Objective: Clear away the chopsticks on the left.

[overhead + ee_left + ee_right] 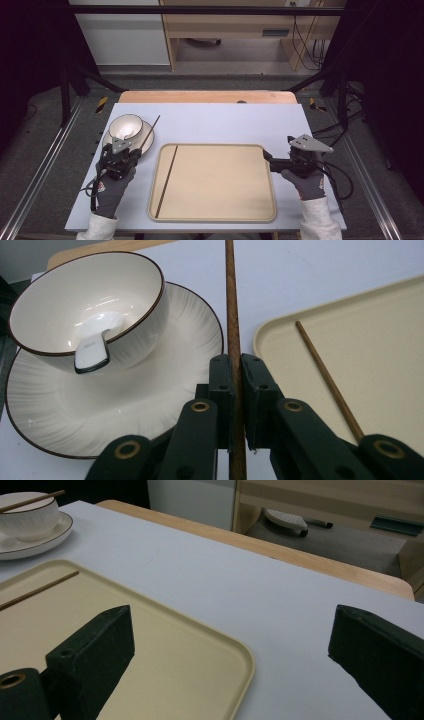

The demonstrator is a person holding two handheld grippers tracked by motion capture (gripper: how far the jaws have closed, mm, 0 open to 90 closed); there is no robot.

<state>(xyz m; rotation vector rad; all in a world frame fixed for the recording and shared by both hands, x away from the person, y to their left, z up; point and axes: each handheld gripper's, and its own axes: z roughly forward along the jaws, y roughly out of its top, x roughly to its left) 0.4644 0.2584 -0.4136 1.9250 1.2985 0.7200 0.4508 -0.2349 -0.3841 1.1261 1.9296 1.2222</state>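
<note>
My left gripper (131,156) (236,370) is shut on a brown chopstick (150,133) (231,315), which lies across the rim of a white plate (146,134) (165,390). A white bowl (126,125) (85,305) stands on that plate with a white spoon (94,347) inside it. A second chopstick (166,180) (327,380) (37,591) lies along the left side of the beige tray (215,200) (175,645). At the tray's right edge my right gripper (267,157) (230,640) is open, holding nothing.
The tray lies on a pale blue-grey mat (225,122) over a wooden table (207,96). A wooden desk (235,25) stands behind the table. Dark frame rails run along both sides.
</note>
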